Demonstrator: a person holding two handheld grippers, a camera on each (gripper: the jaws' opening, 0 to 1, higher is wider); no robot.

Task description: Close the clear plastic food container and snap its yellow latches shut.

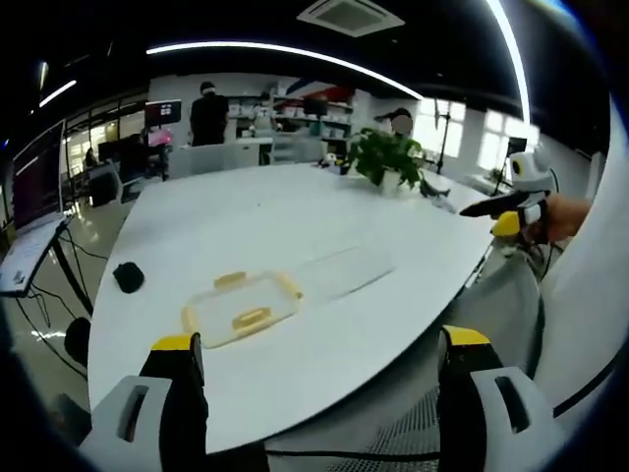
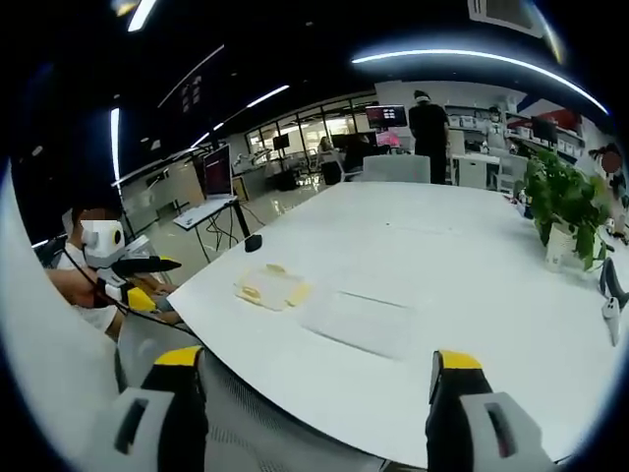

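Both grippers are just hanging in the air with jaws spread wide and nothing between them. The left gripper sits off the near edge of the table, and the right gripper is likewise back from the edge, over what looks like a mesh chair back. Out past the left jaws, the container lies flat on the white top near the edge, with its yellow latches showing. Just beside it, toward the table's middle, is a clear flat sheet that I take to be the lid, though it's faint. In the right gripper view the same pair shows: container and lid side by side, both well away from the jaws. A plant and a small black thing sit farther off. So I'd say nothing is started yet, this is the reach-in stage. Next move is probably getting one gripper down to the lid edge and lifting it onto the tub before any latch pressing.
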